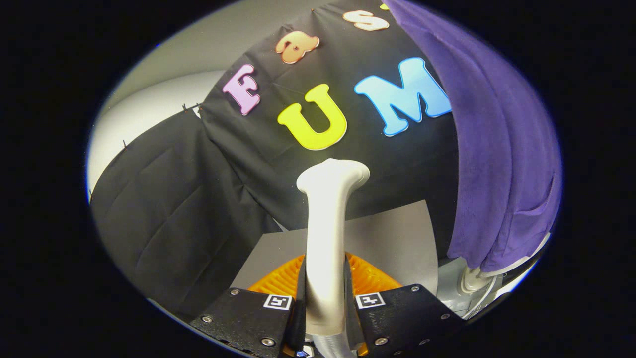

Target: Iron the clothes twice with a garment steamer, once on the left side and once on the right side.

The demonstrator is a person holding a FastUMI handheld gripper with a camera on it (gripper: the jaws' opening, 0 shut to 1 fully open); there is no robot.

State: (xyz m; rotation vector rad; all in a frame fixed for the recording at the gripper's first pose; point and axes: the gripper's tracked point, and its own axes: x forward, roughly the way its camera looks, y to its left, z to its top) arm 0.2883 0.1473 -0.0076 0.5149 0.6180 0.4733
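Observation:
A white garment steamer [325,233] stands upright between my fingers, its handle pressed from both sides and its head rising ahead of them toward the black cloth wall. My gripper [324,293] is shut on that handle. A purple garment [492,149] hangs to the right of the steamer, a little beyond the fingers, with its lower hem [489,258] near the table. The steamer head is apart from the garment, pointing left of it.
An orange ribbed mat [370,276] lies under the steamer on a grey table [397,233]. A white stand base [474,281] sits below the garment's hem. Black cloth [174,209] closes off the left and back.

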